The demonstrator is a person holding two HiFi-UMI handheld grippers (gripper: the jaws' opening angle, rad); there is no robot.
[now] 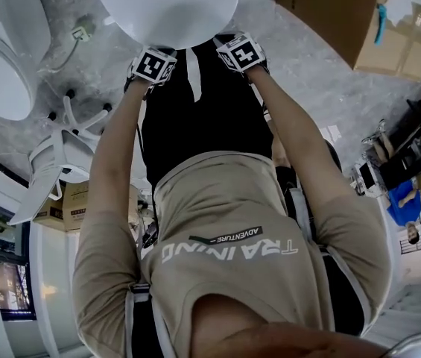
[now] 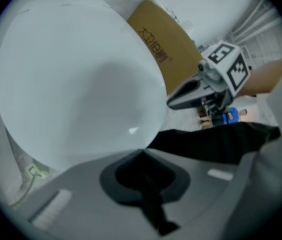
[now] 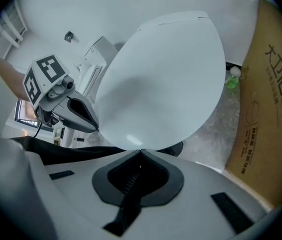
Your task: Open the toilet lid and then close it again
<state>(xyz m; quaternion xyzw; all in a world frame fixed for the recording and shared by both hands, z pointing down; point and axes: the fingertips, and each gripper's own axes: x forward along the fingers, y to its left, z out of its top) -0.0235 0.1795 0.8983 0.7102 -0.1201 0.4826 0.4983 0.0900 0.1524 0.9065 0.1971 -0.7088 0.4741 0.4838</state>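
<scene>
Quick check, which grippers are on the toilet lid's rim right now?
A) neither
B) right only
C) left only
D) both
D: the left gripper and the right gripper each have their jaw tips pinched on the rim of the white toilet lid, and the head view shows them side by side.

light: bright, even | glare: small spot on toilet lid (image 3: pixel 160 79) | gripper views: fisheye, dark corners | left view: soft
</scene>
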